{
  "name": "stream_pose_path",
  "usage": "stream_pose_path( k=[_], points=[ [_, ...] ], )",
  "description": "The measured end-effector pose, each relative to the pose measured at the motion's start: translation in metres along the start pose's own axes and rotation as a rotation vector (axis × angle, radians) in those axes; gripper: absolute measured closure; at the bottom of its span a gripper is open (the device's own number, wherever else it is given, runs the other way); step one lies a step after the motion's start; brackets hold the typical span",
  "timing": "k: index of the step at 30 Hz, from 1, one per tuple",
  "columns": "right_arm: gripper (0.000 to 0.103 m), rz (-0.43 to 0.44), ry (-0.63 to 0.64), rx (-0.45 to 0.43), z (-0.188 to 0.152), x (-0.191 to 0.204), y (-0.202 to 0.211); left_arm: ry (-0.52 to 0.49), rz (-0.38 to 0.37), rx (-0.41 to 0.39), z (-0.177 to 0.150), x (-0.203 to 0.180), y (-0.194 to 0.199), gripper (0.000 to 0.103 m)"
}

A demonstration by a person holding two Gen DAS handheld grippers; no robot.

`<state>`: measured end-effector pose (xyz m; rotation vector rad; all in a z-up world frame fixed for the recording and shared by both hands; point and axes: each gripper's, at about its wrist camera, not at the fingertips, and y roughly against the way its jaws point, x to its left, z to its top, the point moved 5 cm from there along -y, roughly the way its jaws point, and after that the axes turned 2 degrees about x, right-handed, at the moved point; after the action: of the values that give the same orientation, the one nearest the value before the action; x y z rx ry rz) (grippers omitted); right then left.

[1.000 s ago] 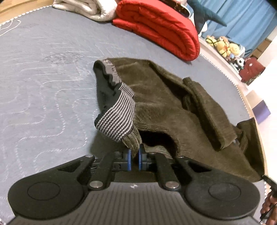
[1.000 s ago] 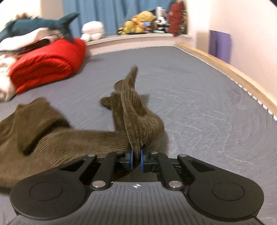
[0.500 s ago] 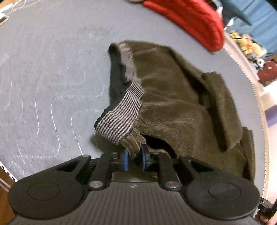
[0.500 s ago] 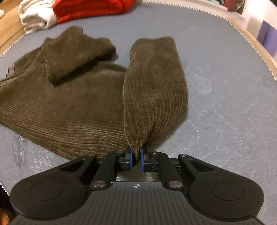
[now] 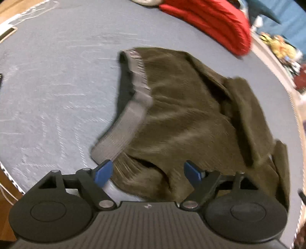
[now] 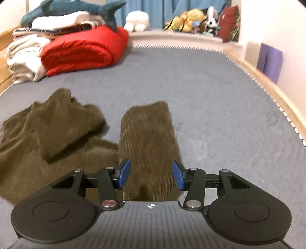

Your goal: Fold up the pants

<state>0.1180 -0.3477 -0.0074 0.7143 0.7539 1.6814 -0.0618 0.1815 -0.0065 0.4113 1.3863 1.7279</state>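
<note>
Olive corduroy pants [image 5: 191, 118] lie crumpled on the grey mattress [image 5: 57, 86], their grey striped waistband [image 5: 124, 126] turned out on the left side. My left gripper [image 5: 148, 172] hovers over the waist corner with its jaws opening; the blue pads [image 5: 103, 172] stand clear of the cloth that lies below them. In the right wrist view one pant leg [image 6: 151, 138] lies folded back on the mattress [image 6: 220, 115], the other leg [image 6: 63, 122] bunched to its left. My right gripper [image 6: 151, 174] is opening too, its pads apart on either side of the leg end, not pressing it.
A rolled red blanket [image 6: 82, 51] and folded white bedding [image 6: 23, 57] lie at the far end, with a plush shark [image 6: 76, 7] on top. Stuffed toys [image 6: 191, 19] line the shelf behind. A wooden bed rail [image 6: 267, 86] runs along the right; a purple object [image 6: 269, 61] leans on the wall.
Both grippers went from shut on the pants to open, letting the waist corner and the leg end drop to the mattress. The right gripper rose and tipped up, bringing the far end into view.
</note>
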Motion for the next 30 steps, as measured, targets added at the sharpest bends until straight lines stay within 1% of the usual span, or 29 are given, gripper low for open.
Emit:
stream_pose_path(
  k=[1,2,3,4,5,8,9,10,11,12,13,14,15,17,19,20,21,22,24,26,27,28,29,30],
  points=[
    [0.053,-0.007,0.007,-0.015,0.001,0.0,-0.003,-0.019,0.0,-0.005,-0.006,-0.005,0.002,0.018],
    [0.052,-0.014,0.028,-0.028,0.002,0.009,-0.014,-0.059,0.012,-0.027,-0.011,-0.012,0.003,0.018],
    [0.05,-0.024,0.058,-0.032,0.001,0.014,-0.019,-0.11,0.021,-0.052,-0.014,-0.021,0.005,0.018],
    [0.049,-0.035,0.094,-0.033,-0.001,0.028,-0.035,-0.161,0.01,-0.07,-0.018,-0.031,0.005,0.018],
    [0.046,-0.052,0.146,-0.026,-0.003,0.04,-0.05,-0.189,-0.019,-0.072,-0.021,-0.039,0.003,0.018],
    [0.046,-0.111,0.32,0.017,-0.012,0.066,-0.08,-0.241,-0.094,-0.06,-0.025,-0.06,-0.002,0.018],
    [0.046,-0.128,0.361,0.022,-0.015,0.072,-0.088,-0.274,-0.102,-0.069,-0.025,-0.069,-0.005,0.018],
    [0.048,-0.149,0.39,0.036,-0.018,0.076,-0.096,-0.311,-0.098,-0.086,-0.027,-0.079,-0.008,0.018],
    [0.053,-0.17,0.405,0.064,-0.02,0.079,-0.106,-0.342,-0.086,-0.1,-0.028,-0.089,-0.013,0.018],
    [0.069,-0.188,0.414,0.09,-0.023,0.079,-0.113,-0.369,-0.076,-0.114,-0.028,-0.097,-0.016,0.018],
    [0.076,-0.202,0.418,0.098,-0.025,0.078,-0.115,-0.395,-0.072,-0.133,-0.028,-0.107,-0.019,0.018],
    [0.087,-0.201,0.399,0.09,-0.023,0.073,-0.115,-0.418,-0.07,-0.149,-0.029,-0.115,-0.022,0.018],
    [0.092,-0.188,0.355,0.08,-0.02,0.067,-0.111,-0.455,-0.066,-0.168,-0.03,-0.125,-0.024,0.018],
    [0.094,-0.179,0.226,0.049,-0.01,0.046,-0.095,-0.517,-0.05,-0.223,-0.034,-0.14,-0.026,0.018],
    [0.094,-0.197,0.117,0.024,-0.007,0.021,-0.077,-0.572,-0.025,-0.266,-0.039,-0.154,-0.036,0.018],
    [0.095,-0.214,0.066,0.02,-0.008,0.006,-0.067,-0.59,-0.011,-0.26,-0.038,-0.158,-0.041,0.018],
    [0.095,-0.232,0.023,0.025,-0.012,-0.008,-0.06,-0.593,-0.017,-0.25,-0.039,-0.162,-0.045,0.018],
    [0.095,-0.247,-0.02,0.046,-0.018,-0.021,-0.054,-0.593,-0.033,-0.245,-0.038,-0.164,-0.049,0.018],
    [0.095,-0.257,-0.102,0.137,-0.038,-0.049,-0.048,-0.606,-0.034,-0.235,-0.036,-0.168,-0.055,0.018],
    [0.094,-0.224,-0.149,0.271,-0.066,-0.065,-0.05,-0.605,-0.041,-0.222,-0.036,-0.171,-0.059,0.018],
    [0.093,-0.207,-0.158,0.316,-0.079,-0.07,-0.052,-0.6,-0.049,-0.213,-0.036,-0.172,-0.061,0.018],
    [0.09,-0.194,-0.16,0.349,-0.089,-0.074,-0.053,-0.598,-0.054,-0.205,-0.036,-0.174,-0.062,0.018],
    [0.083,-0.184,-0.148,0.373,-0.095,-0.076,-0.053,-0.598,-0.054,-0.2,-0.035,-0.175,-0.064,0.017],
    [0.076,-0.177,-0.126,0.375,-0.097,-0.076,-0.051,-0.598,-0.052,-0.197,-0.035,-0.175,-0.066,0.017]
  ],
)
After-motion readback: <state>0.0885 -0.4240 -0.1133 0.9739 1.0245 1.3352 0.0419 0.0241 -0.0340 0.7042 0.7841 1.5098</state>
